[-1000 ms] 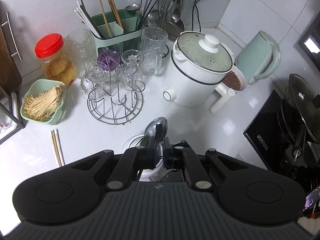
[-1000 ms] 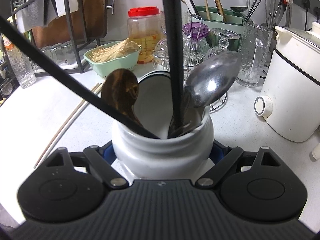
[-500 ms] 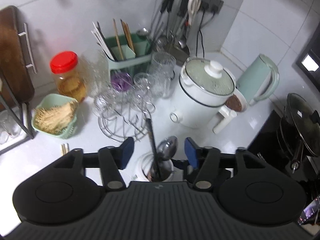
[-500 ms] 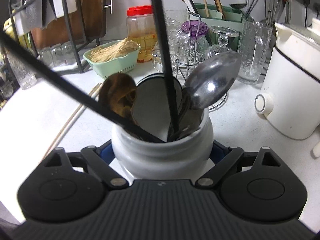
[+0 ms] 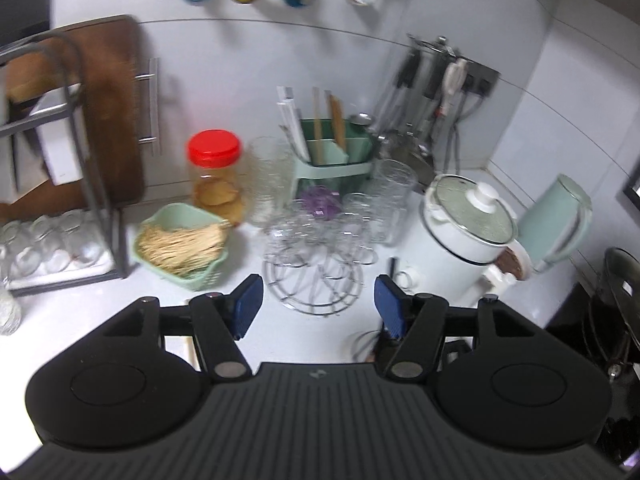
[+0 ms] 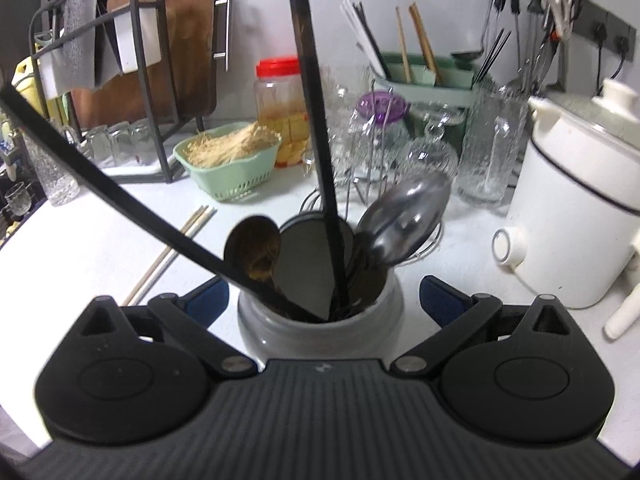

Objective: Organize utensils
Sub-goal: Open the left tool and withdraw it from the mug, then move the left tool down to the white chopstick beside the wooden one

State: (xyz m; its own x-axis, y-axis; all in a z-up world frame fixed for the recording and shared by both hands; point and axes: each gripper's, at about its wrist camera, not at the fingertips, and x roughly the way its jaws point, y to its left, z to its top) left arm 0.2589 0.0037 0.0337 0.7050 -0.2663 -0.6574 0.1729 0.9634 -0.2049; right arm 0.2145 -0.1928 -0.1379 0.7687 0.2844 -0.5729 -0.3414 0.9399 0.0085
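The left gripper (image 5: 318, 307) is hovering with fingers spread and empty. The right gripper (image 6: 324, 294), fingers just opened wide, is flanking without touching the white ceramic utensil jar (image 6: 320, 330) standing on the white table (image 6: 92, 248), holding a shiny metal spoon (image 6: 404, 222), a brown wooden spoon (image 6: 254, 250) and black handles.

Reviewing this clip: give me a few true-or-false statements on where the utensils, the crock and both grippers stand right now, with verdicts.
1. The left gripper holds a metal spoon. False: it is open and holds nothing.
2. The metal spoon stands in the white crock. True.
3. The right gripper clamps the crock. False: its fingers stand clear of the crock's sides.
4. Loose chopsticks lie on the counter. True.
5. The jar has a red lid. True.
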